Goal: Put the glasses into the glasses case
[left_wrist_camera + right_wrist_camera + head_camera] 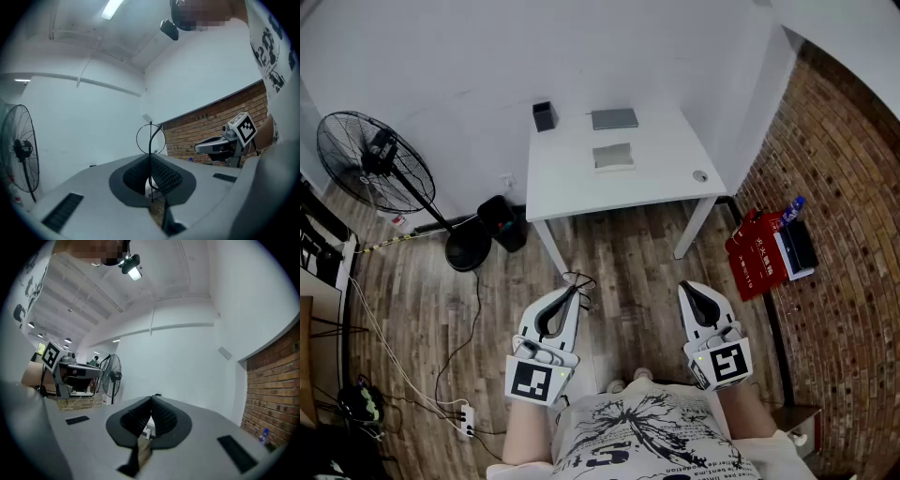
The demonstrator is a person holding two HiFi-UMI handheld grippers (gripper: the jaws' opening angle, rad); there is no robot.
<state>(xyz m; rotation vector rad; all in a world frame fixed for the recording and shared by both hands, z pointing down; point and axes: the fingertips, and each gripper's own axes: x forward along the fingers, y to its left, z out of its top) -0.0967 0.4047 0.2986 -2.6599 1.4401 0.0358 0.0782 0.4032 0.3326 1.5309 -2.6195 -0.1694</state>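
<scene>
A pair of thin black wire glasses [151,138] sticks out from the tips of my left gripper [151,157], which is shut on it; one round rim stands above the jaws. In the head view the glasses [579,280] hang over the wooden floor, well short of the white table [572,192]. A pale grey case [613,157] lies on the table's middle, with a darker grey flat thing [614,119] behind it. My right gripper [687,287] is held level beside the left, shut with nothing in it [151,399].
A black pen holder [544,116] stands at the table's back left. A standing fan [370,164] and a black bin [502,220] are left of the table. Red bags [755,253] lean by the brick wall [844,234]. A power strip [467,420] with cables lies on the floor.
</scene>
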